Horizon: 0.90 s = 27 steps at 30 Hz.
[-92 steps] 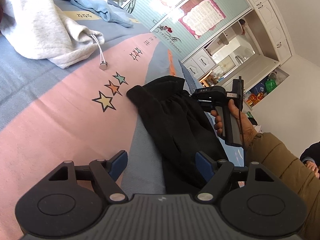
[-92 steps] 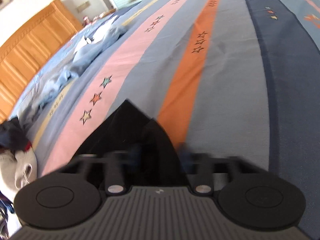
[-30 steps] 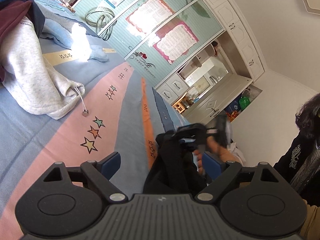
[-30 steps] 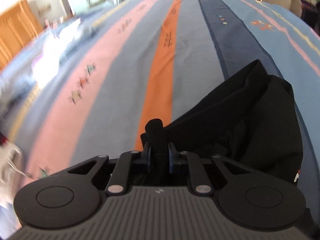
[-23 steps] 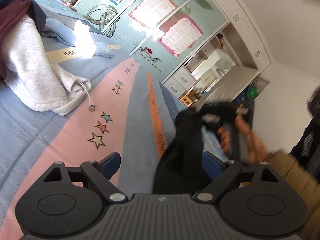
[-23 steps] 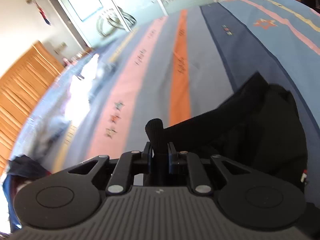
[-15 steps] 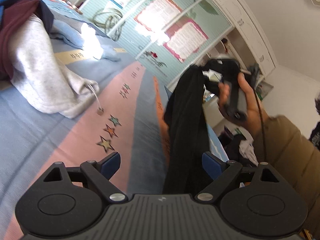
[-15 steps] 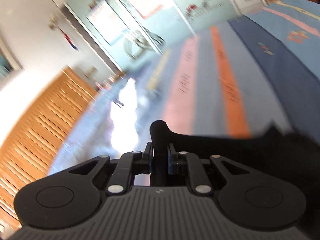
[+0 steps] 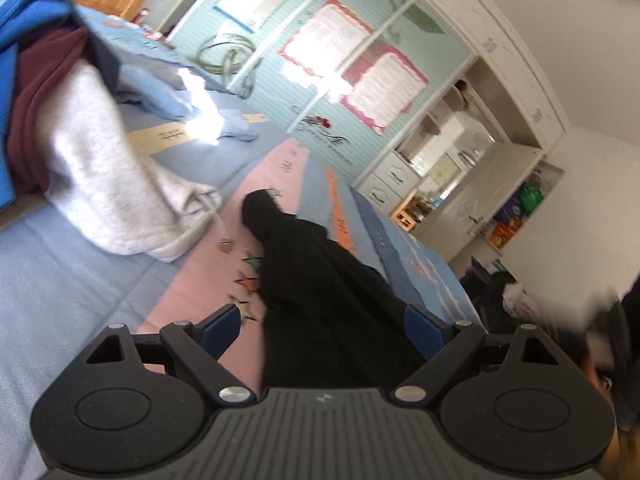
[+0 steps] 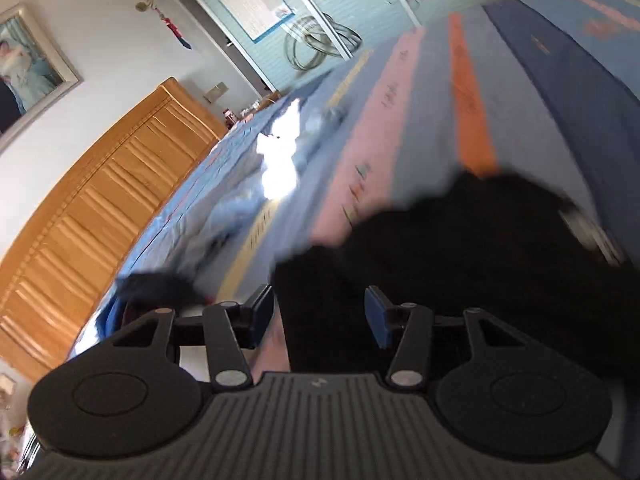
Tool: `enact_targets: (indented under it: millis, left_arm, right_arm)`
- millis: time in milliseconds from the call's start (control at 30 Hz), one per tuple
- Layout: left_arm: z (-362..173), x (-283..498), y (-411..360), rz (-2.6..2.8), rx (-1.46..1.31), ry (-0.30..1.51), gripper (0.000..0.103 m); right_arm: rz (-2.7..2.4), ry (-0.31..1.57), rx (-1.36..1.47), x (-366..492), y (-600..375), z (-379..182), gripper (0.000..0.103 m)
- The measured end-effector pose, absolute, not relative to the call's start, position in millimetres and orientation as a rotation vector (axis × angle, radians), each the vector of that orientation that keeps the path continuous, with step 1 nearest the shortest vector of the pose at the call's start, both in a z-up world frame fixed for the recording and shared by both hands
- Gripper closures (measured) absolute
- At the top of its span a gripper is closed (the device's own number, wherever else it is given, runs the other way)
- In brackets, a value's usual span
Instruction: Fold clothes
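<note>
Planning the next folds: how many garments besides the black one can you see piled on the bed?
4 at least: grey sweatshirt beside the black garment, maroon piece and bright blue one stacked behind it, light blue one farther back. Others may be hidden beneath.

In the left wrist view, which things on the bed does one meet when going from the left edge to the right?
Blue garment → maroon garment → grey hoodie → its drawstring tip → black garment.
</note>
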<state>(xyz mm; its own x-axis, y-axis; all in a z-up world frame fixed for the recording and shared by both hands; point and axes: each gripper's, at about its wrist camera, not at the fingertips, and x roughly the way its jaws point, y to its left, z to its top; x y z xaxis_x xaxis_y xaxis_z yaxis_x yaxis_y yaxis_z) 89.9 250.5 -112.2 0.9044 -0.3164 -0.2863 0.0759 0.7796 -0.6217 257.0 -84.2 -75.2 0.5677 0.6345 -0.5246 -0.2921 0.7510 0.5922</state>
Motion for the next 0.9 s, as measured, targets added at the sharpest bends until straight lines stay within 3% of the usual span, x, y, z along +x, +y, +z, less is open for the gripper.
enact_targets:
  millis: [133,267,567,767,900]
  left_arm:
    - [-89.9,73.0,224.0,-0.274,-0.582,0.448,0.013]
    - [-80.7,35.6,199.8,-0.263,-0.607,0.54,0.013]
    - [-66.5,-64.8,188.7,-0.127,-0.542,0.688,0.013]
    - [-46.1,-126.7,221.1,-0.015,-0.54,0.67,0.013]
    - [-37.2,-150.1,235.8,0.006,-0.535,0.66,0.013]
  right_arm:
    - [0.49,0.767,0.359,140.9,-149.6,-95.8,0.05]
    - [0.459,0.817,0.457,84.4,-188.6,-113.9,0.041]
    - [0.384,0.925,0.677,-42.7,-276.3,-154.6,0.039]
    - [0.721,0.992,0.717,-43.8,-207.9,-163.3,0.028]
    - [0.844,1.044,0.681,-36.3,-146.9,-183.5,0.027]
